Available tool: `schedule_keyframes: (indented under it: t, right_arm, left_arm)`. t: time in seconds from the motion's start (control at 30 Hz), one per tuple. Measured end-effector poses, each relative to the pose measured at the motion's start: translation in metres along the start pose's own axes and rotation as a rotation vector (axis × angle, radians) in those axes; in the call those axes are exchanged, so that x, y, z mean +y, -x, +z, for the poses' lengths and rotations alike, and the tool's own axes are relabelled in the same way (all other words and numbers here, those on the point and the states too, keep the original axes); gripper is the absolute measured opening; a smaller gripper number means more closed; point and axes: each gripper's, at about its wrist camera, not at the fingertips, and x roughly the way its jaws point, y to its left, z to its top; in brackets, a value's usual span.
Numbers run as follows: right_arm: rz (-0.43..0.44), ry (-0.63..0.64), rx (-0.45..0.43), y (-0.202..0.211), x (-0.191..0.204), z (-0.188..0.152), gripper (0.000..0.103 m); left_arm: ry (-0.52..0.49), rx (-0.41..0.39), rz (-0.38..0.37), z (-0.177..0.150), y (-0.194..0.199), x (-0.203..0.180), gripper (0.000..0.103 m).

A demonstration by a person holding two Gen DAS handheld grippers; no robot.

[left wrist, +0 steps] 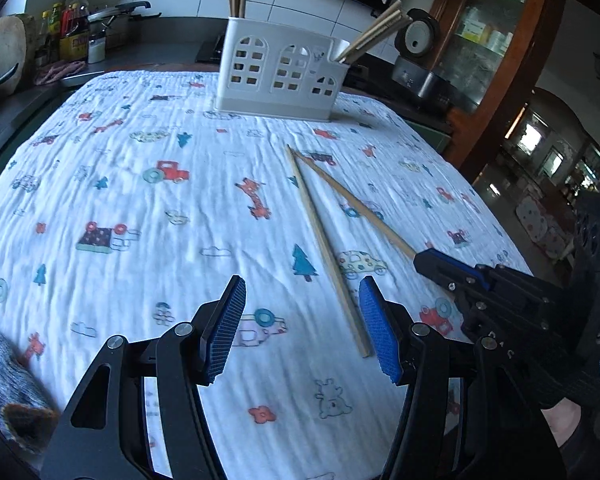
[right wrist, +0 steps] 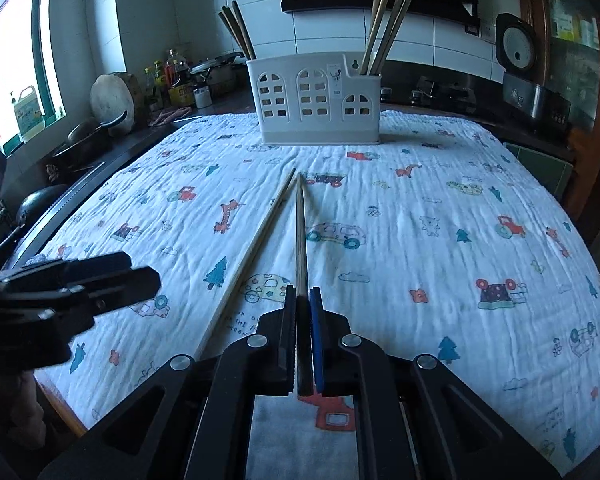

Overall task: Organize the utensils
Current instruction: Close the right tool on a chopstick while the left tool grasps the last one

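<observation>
Two wooden chopsticks lie on the printed cloth in a narrow V. My right gripper is shut on the near end of one chopstick, which points toward the white house-shaped utensil holder. The other chopstick lies loose to its left. In the left wrist view my left gripper is open and empty, with the loose chopstick just inside its right finger. The right gripper shows there holding the gripped chopstick. The holder stands at the far edge with several chopsticks in it.
A white cloth with cartoon prints covers the table. Bottles, a pan and a round board stand on the counter at the left. A rice cooker sits at the back right. A wooden cabinet stands on the right.
</observation>
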Motion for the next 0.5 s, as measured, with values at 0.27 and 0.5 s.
schedule_keyframes:
  t: [0.27,0.5]
  right_arm:
    - [-0.011,0.004,-0.062,0.028,-0.019,0.008,0.007]
    - [-0.006,-0.003,-0.085,0.039,-0.028,0.010,0.007]
  left_arm:
    - [-0.031,0.055,-0.003,-0.008,-0.032,-0.029,0.037]
    - [-0.048,0.054,0.076,-0.006,-0.044,-0.039,0.022]
